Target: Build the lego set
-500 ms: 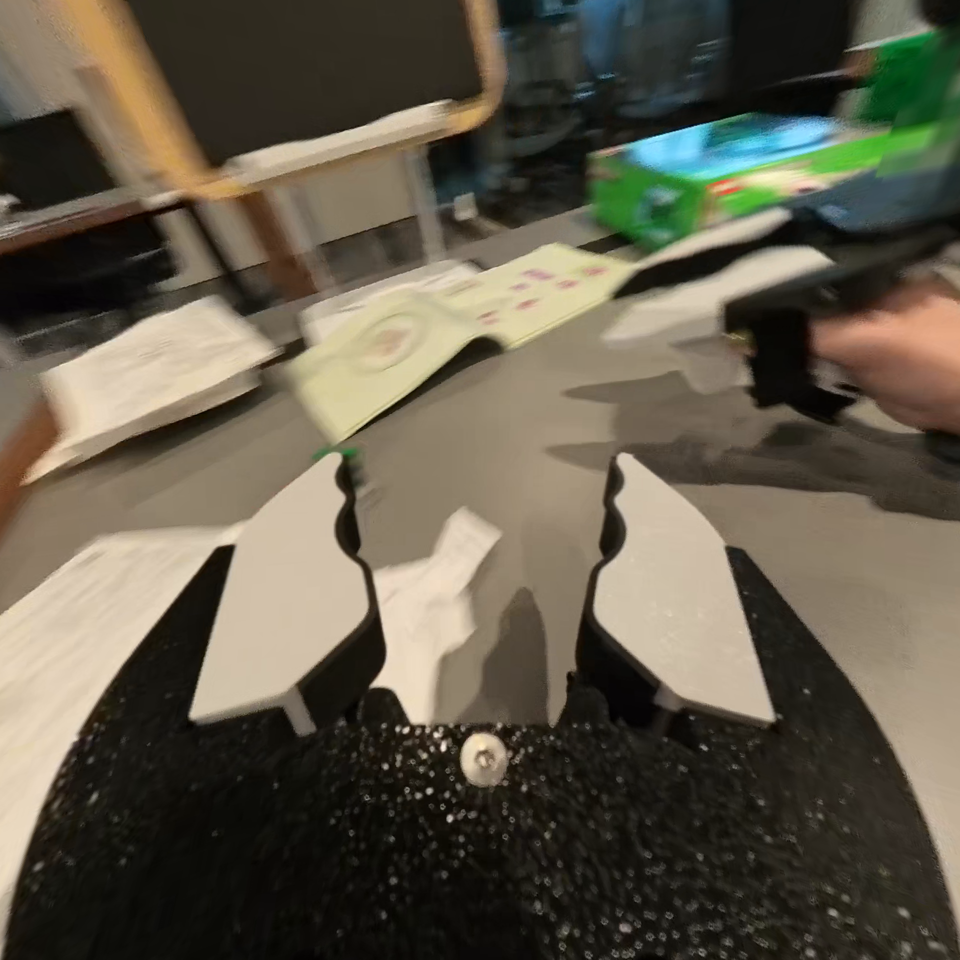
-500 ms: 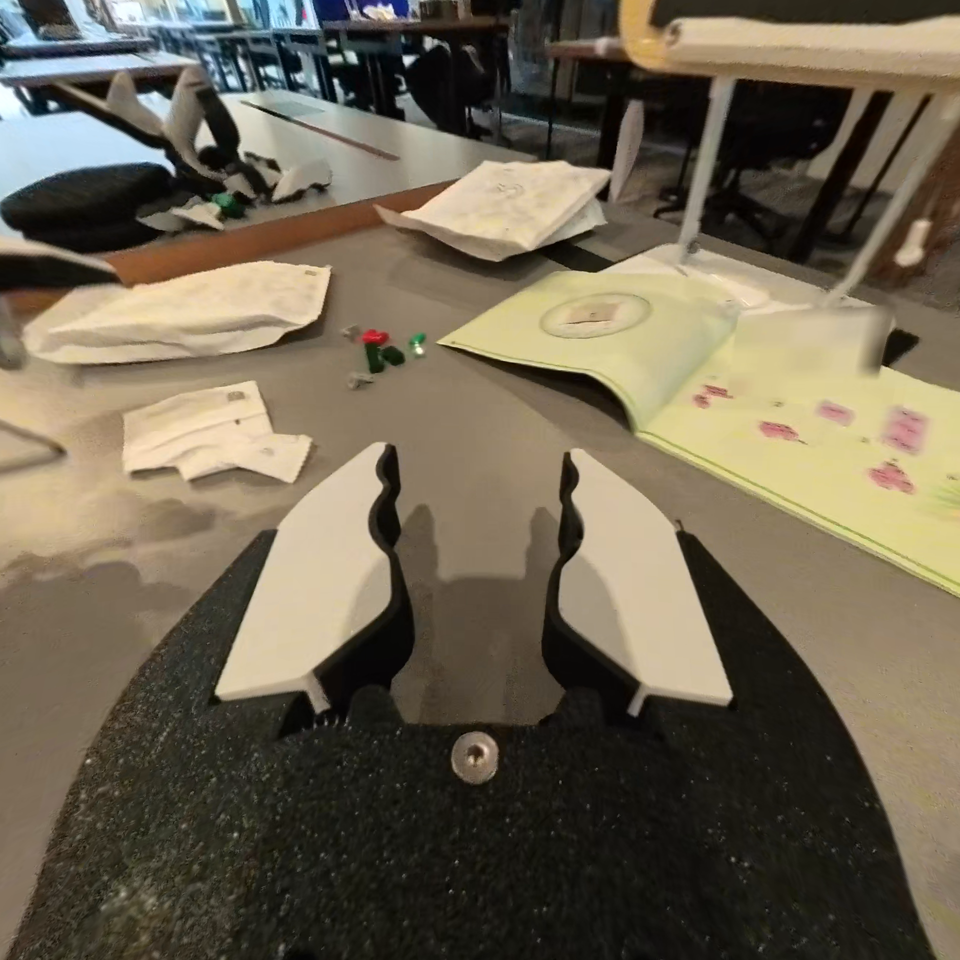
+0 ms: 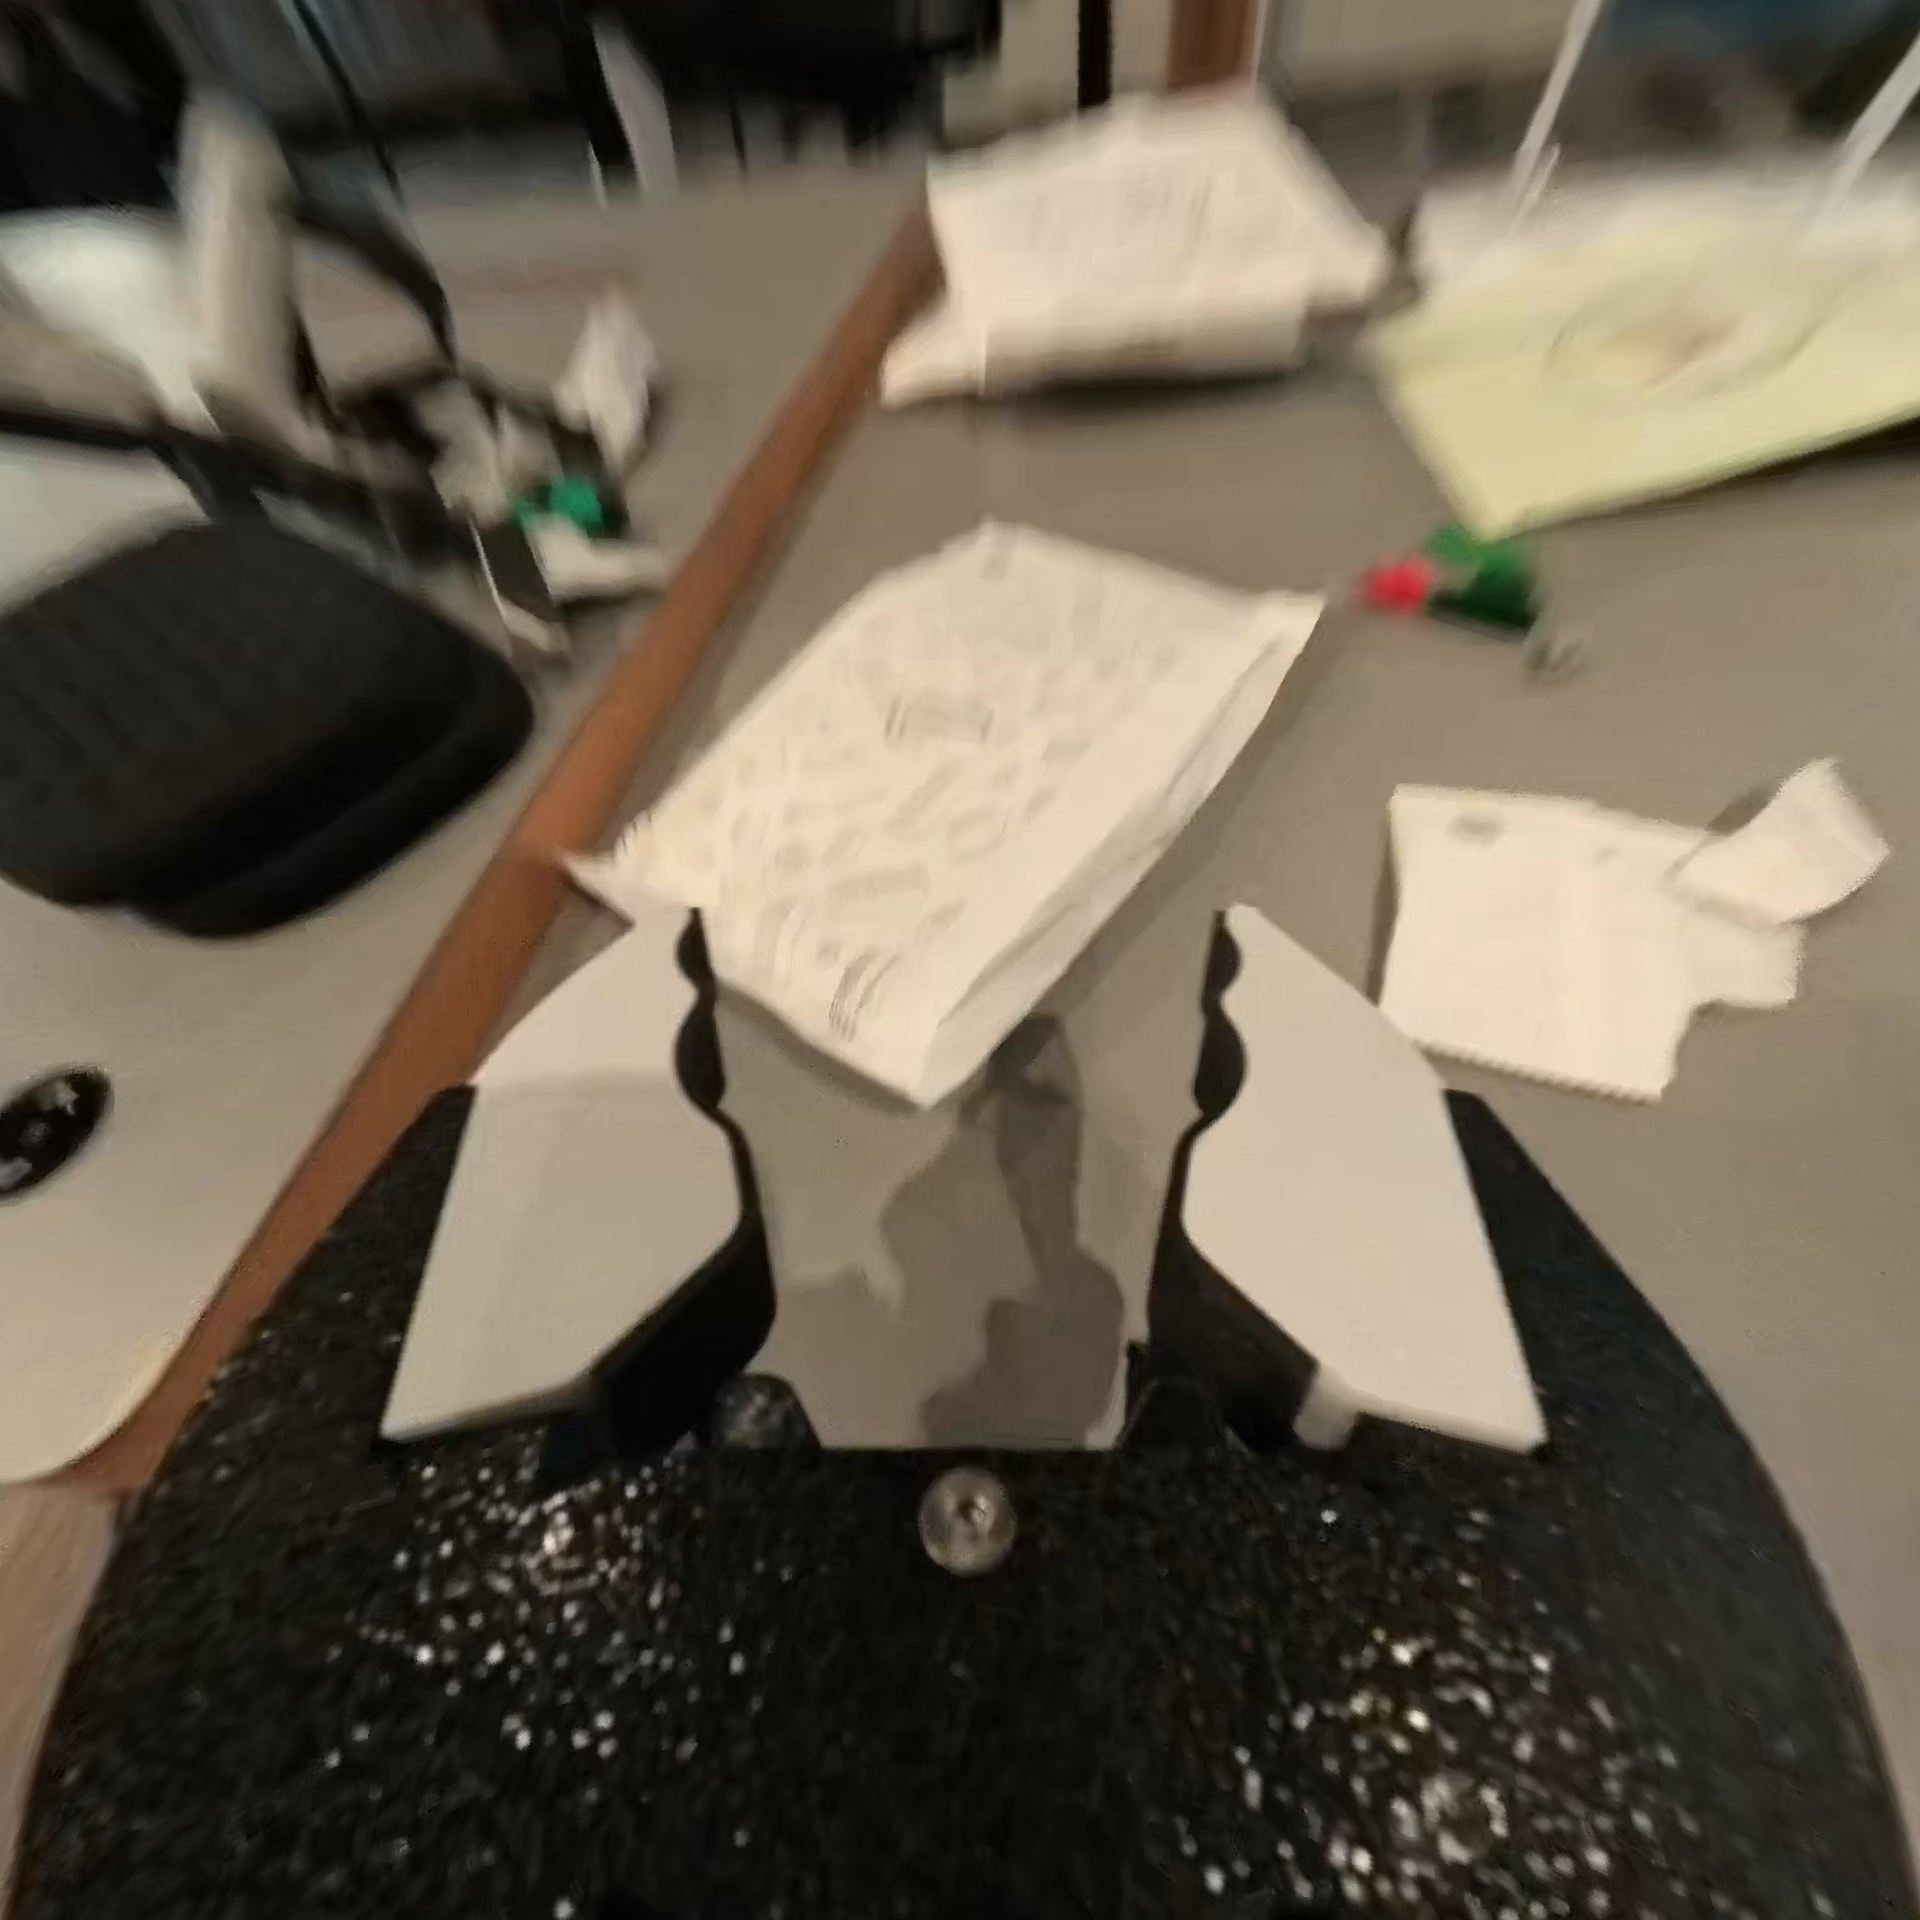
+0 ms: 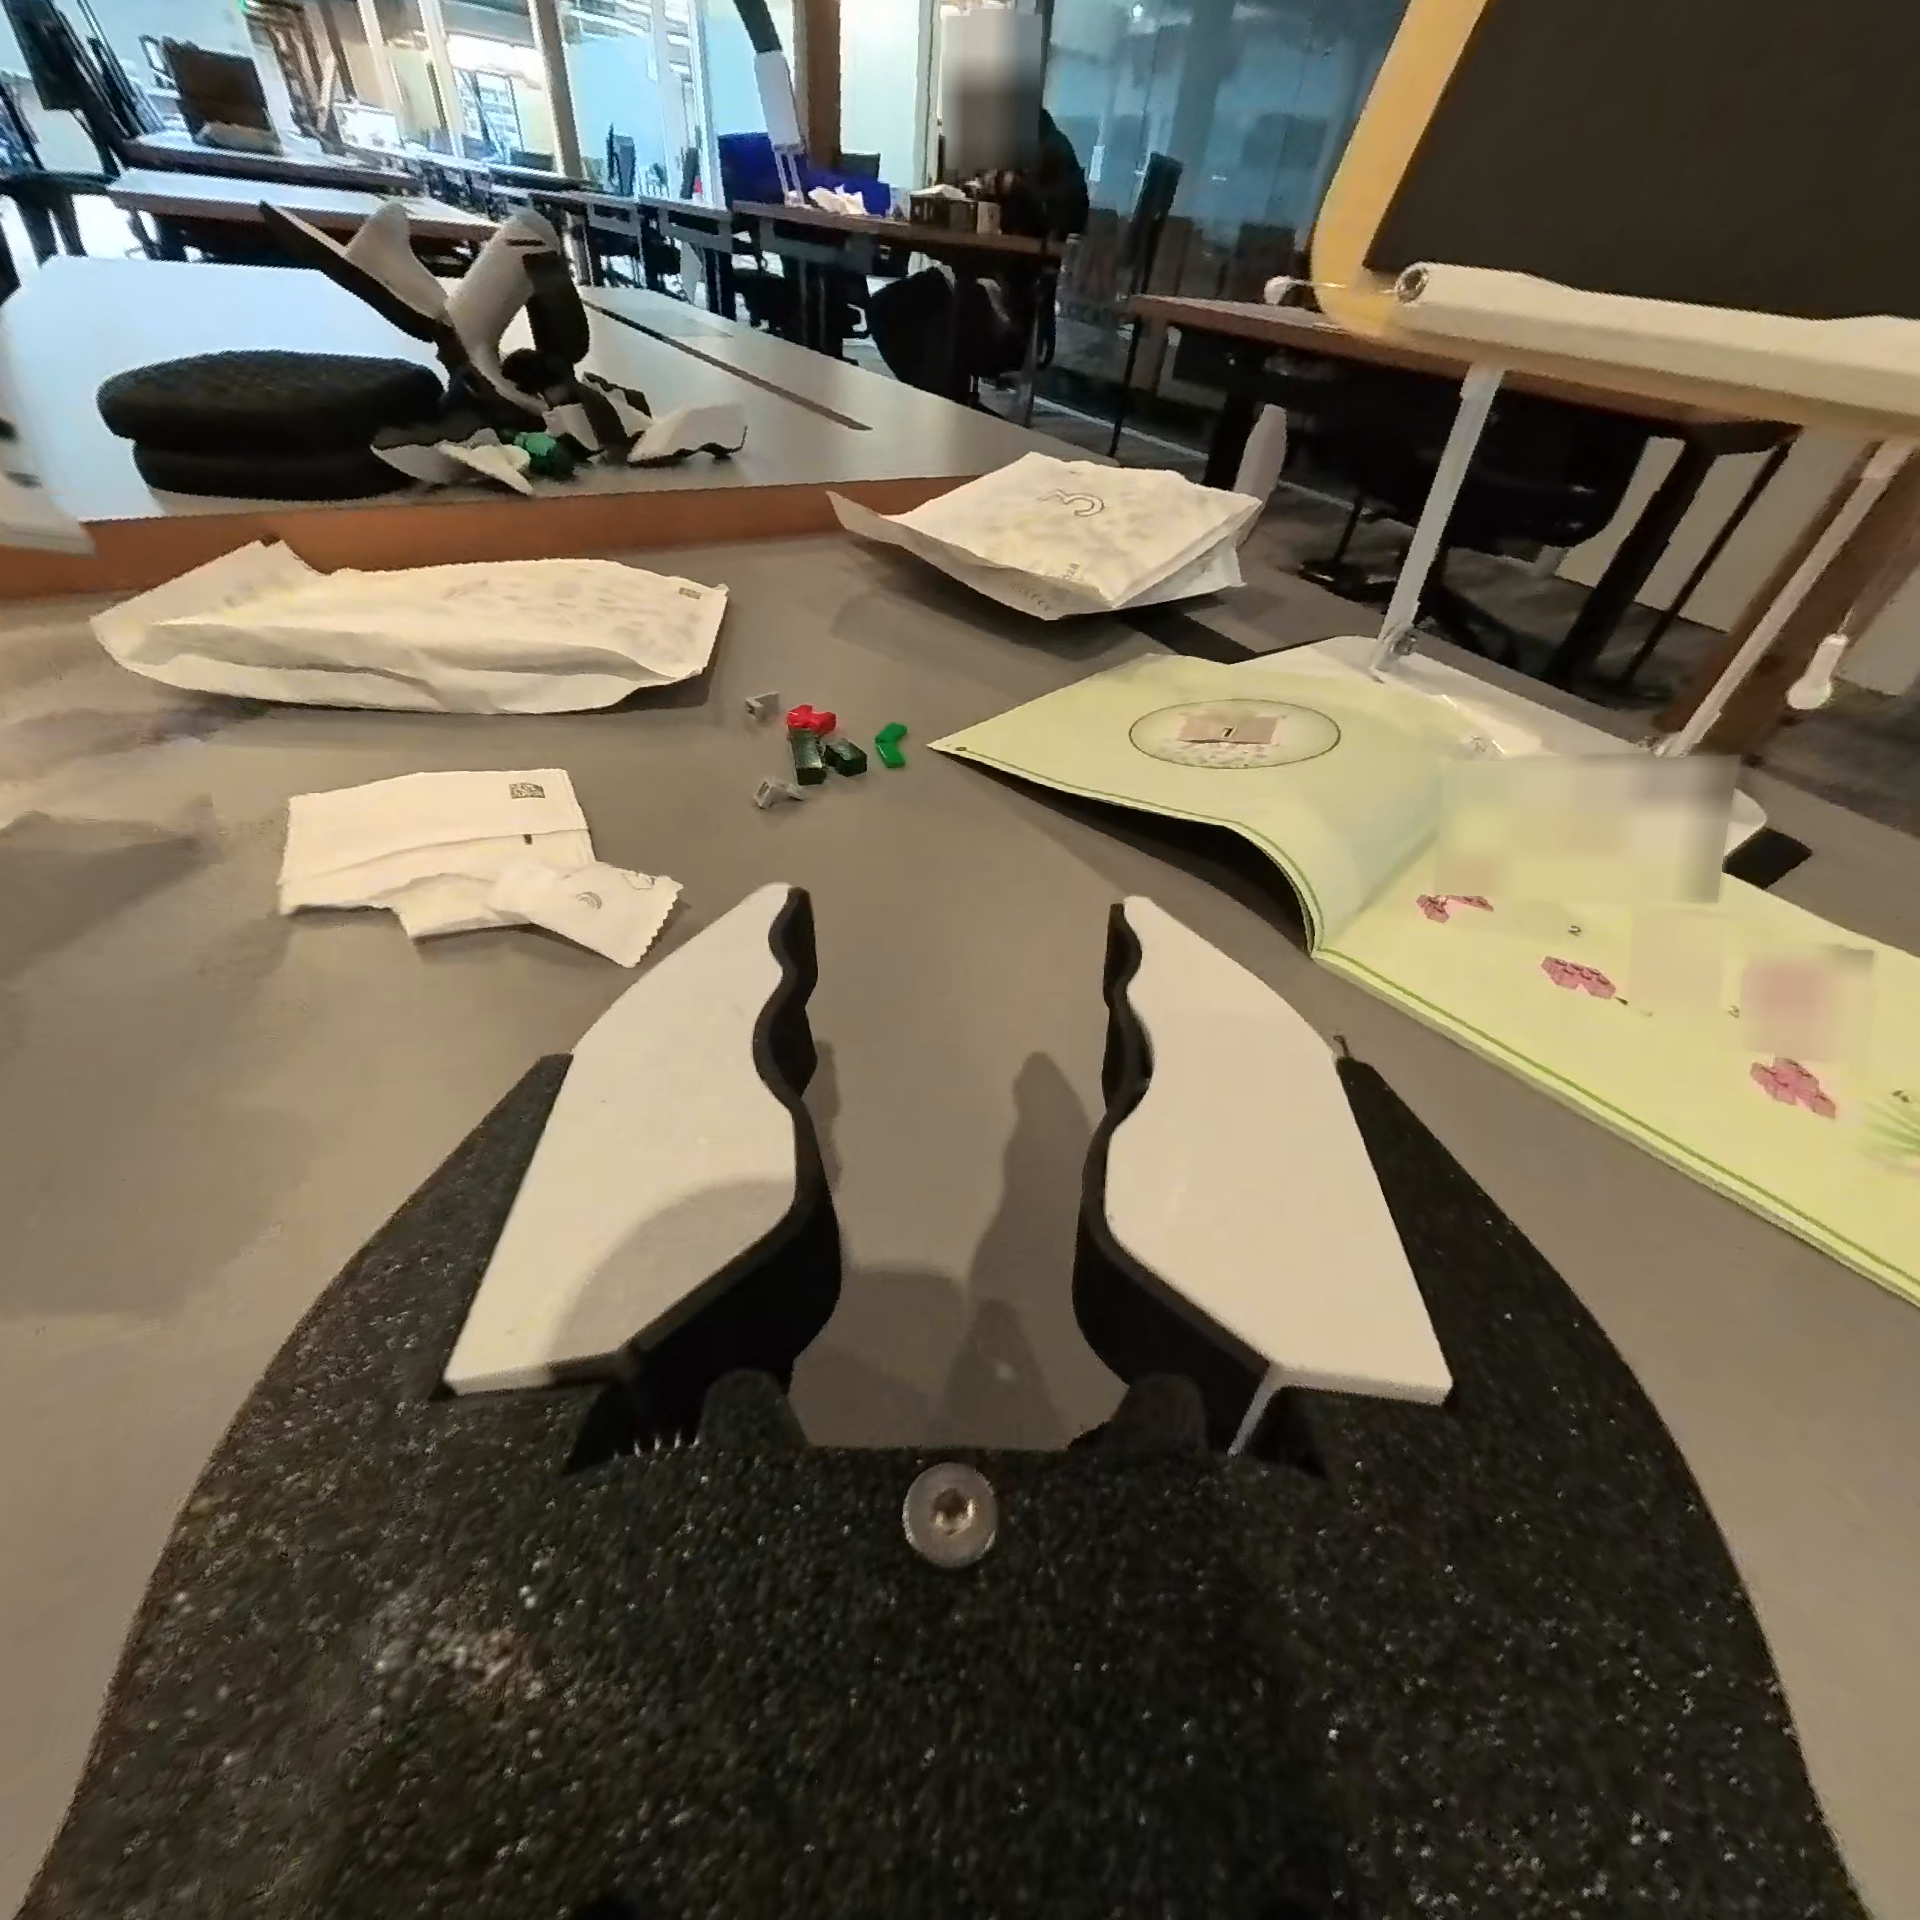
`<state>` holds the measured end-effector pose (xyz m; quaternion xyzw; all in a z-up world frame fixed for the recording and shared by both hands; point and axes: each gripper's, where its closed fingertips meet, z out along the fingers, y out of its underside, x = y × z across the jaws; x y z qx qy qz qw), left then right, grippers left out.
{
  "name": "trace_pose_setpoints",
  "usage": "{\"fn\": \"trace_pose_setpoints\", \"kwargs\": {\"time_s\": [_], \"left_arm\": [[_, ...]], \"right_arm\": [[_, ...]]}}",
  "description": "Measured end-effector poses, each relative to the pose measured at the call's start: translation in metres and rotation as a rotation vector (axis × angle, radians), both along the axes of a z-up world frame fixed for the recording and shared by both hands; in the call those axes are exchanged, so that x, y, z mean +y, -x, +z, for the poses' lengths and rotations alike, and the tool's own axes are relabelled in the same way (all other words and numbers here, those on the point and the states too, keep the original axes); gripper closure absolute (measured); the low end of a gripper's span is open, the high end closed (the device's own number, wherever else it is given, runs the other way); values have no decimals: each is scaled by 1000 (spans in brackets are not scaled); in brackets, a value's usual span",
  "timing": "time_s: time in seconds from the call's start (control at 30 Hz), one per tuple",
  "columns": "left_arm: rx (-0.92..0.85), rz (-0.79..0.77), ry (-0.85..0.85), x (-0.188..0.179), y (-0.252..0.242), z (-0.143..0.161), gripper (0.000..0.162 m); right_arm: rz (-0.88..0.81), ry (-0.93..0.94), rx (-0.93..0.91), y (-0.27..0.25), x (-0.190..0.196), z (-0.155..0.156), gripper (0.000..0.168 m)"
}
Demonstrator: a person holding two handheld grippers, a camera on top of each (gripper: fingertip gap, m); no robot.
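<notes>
Grey counter in an open office, both claws above it with nothing between the fingers. Right claw spread moderately wide, empty, angled low over bare counter, its shadow falling between the fingers. Left claw spread wide, empty, view heavily motion-blurred; its tips frame the near corner of a white paper bag lying flat, whether touching it cannot be told.

Right view, near to far: torn white bag pieces ahead-left of the claw; open pale-green instruction booklet to the right. Loose lego pieces lie beyond, between the long paper bag and the booklet: one red, several green, two small grey, close together, apart from both claws. Another white bag sits farther back near the counter's far edge. White lamp stand rises at right behind the booklet.

Brown wooden edge separates a second, paler counter carrying a black padded case and more torn wrappers with a green piece. Background: rows of desks, chairs, glass walls.
</notes>
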<state>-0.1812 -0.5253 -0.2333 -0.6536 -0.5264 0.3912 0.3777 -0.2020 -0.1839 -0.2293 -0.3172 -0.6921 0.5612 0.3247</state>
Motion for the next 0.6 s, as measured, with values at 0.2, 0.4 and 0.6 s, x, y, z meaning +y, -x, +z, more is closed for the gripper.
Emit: {"fn": "trace_pose_setpoints", "kwargs": {"time_s": [0.2,0.4,0.6], "left_arm": [[-91,7,-57,-5,9,-15,81],[-221,104,-102,-27,17,-43,70],[-217,123,-295,-40,33,-48,82]], "right_arm": [[4,-15,9,-1,-1,0,118],[3,0,7,-1,0,0,119],[-3,-42,15,-1,-3,-2,120]]}}
